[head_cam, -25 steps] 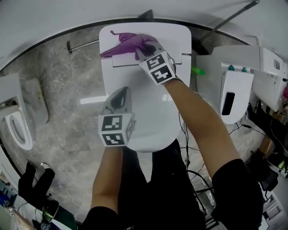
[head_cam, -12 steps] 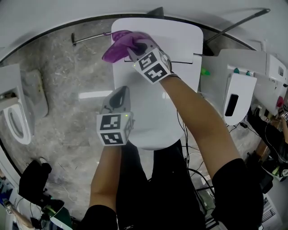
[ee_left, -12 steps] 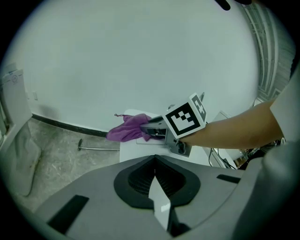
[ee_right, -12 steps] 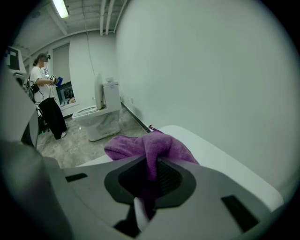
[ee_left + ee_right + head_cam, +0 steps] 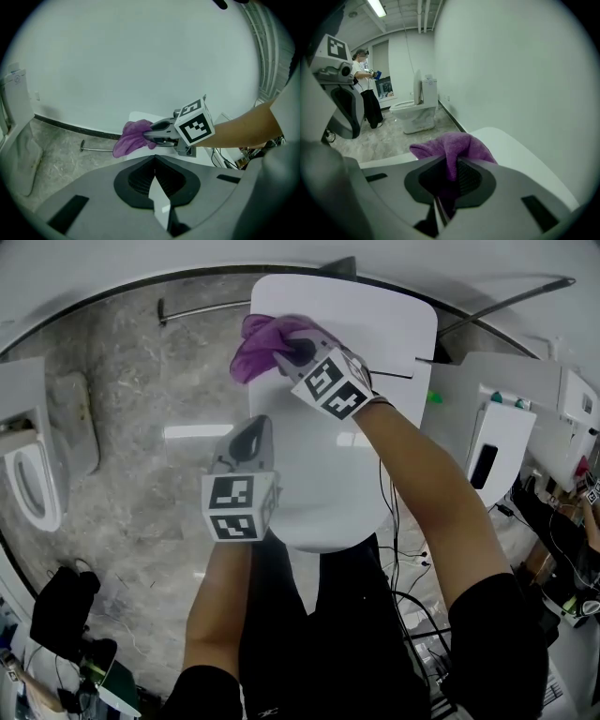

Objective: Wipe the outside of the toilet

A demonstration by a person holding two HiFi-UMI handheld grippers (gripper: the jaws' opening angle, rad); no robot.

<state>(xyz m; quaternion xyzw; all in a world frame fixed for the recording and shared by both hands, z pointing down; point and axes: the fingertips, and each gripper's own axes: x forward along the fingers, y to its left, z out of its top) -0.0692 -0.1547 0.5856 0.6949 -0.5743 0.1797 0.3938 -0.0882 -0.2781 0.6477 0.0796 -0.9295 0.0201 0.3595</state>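
Toilet (image 5: 375, 320) is white, seen from above, with its lid (image 5: 328, 484) shut and the cistern top at the far end against the white wall. Purple cloth (image 5: 255, 348) sits at the left edge of the cistern top, part of it past that edge over the floor; contact with the surface cannot be confirmed. Right gripper (image 5: 295, 351) has its fingers closed on the cloth, which bunches up out of them in the right gripper view (image 5: 454, 143) and trails to the side in the left gripper view (image 5: 131, 140). Left gripper (image 5: 251, 432) is held over the left side of the lid, well short of the cloth, its fingers together with nothing between them. Both forearms are bare and reach in from the near side. Floor (image 5: 141, 427) is grey mottled stone; a thin metal rod (image 5: 202, 310) lies on it by the wall. A second toilet (image 5: 415, 110) stands further along the wall, a person (image 5: 365, 93) beside it. White cabinets (image 5: 487, 427) stand to the right
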